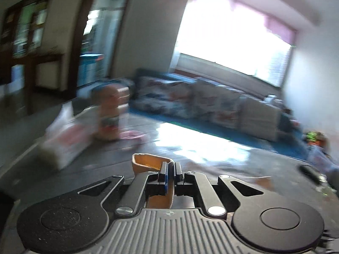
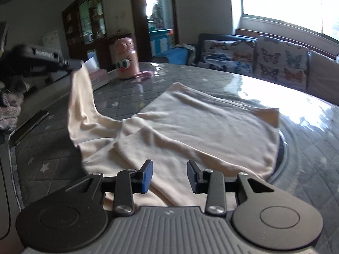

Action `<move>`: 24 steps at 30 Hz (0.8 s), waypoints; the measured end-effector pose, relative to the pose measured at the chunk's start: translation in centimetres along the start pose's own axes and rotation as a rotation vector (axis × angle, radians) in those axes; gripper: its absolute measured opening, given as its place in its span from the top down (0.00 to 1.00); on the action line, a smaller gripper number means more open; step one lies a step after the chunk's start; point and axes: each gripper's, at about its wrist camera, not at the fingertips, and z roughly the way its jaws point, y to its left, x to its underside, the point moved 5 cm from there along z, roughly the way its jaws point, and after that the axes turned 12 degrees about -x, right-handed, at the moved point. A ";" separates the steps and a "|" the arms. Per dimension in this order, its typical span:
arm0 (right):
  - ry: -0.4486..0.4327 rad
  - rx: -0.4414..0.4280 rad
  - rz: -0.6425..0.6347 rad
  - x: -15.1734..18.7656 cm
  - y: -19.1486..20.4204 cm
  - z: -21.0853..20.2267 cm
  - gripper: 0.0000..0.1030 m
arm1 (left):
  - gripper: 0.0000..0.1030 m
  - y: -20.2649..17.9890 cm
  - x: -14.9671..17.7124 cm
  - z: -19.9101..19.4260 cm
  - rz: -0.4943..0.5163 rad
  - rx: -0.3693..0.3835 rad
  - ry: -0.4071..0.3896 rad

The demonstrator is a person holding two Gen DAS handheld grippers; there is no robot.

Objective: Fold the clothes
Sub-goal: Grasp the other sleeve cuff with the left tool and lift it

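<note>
Here left claw (image 2: pixel 75 63) pinches garment (image 2: pixel 190 127) edge aloft; right claw (image 2: pixel 169 176) parted, empty

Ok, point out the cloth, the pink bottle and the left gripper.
cloth (image 2: pixel 201 127): right wrist view, middle of the flat part on the table.
pink bottle (image 2: pixel 125 61): right wrist view, its body, by the face.
left gripper (image 2: pixel 73 63): right wrist view, fingertips pinching the raised cloth corner.

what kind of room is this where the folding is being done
Most likely a home living room: a sofa with butterfly cushions under a big window, a glass-front cabinet, and a quilted table holding the cream garment.
</note>
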 end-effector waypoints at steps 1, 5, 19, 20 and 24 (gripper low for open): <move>-0.008 0.008 0.012 0.2 -0.5 -0.5 0.66 | 0.95 -1.6 -0.2 -0.4 0.015 0.037 -0.006; -0.030 0.033 0.051 1.0 -2.1 -2.0 0.66 | 0.95 -7.6 0.4 -1.7 0.073 0.183 -0.003; -0.059 0.099 0.154 3.2 -5.9 -4.8 0.66 | 0.89 -18.7 9.2 -2.7 0.354 0.450 0.148; -0.060 0.105 0.159 3.3 -6.1 -4.9 0.66 | 0.85 -18.3 9.7 -2.5 0.363 0.448 0.159; -0.072 0.127 0.174 3.3 -6.6 -5.5 0.66 | 0.54 -16.0 10.3 -2.8 0.364 0.439 0.167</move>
